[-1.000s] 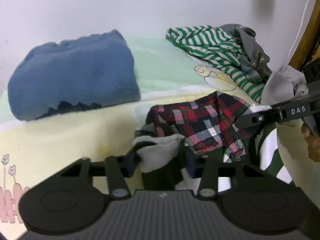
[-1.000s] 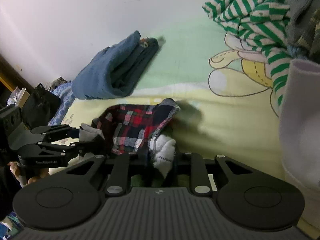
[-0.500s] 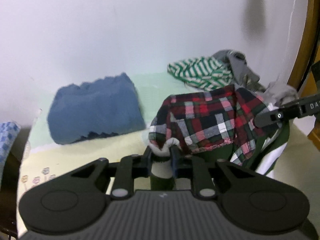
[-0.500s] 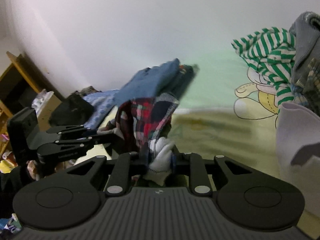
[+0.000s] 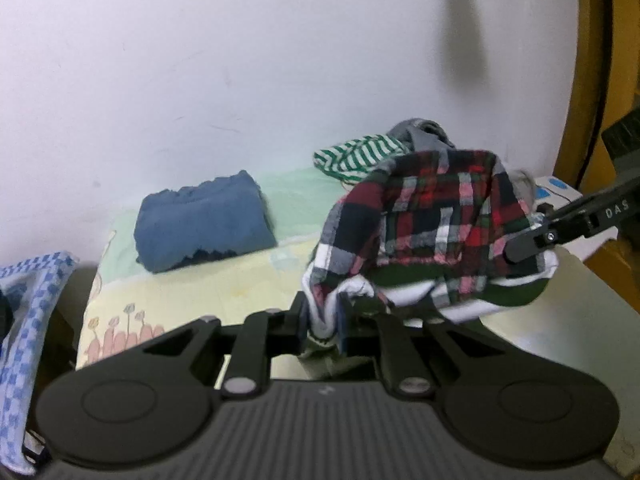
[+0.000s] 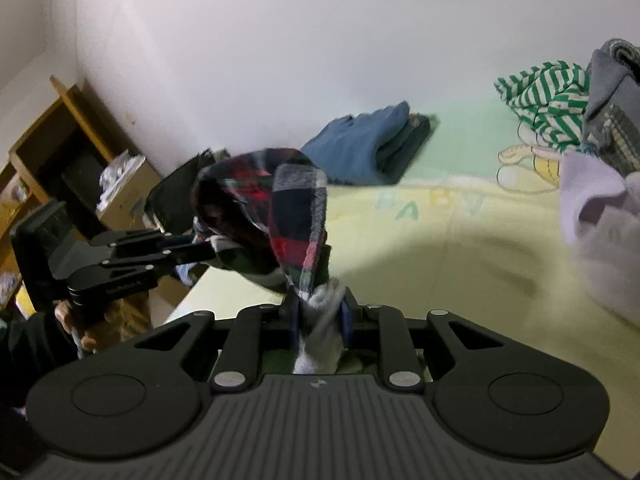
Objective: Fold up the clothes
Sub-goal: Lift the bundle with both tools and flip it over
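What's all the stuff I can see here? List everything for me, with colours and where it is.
plaid garment: one, red, navy and white check with green and white lining, lifted above the bed between both grippers
folded clothes: one stack, blue, on the bed by the wall
clothes pile: one heap, green-striped, grey and lilac pieces, far end of the bed
bed sheet: one, pale yellow and green with cartoon prints
checked cloth: one, blue and white, left edge
shelf: one, wooden, beside the bed
left gripper: black, fingers closing on the garment's edge
right gripper: black, pinching the garment's white edge
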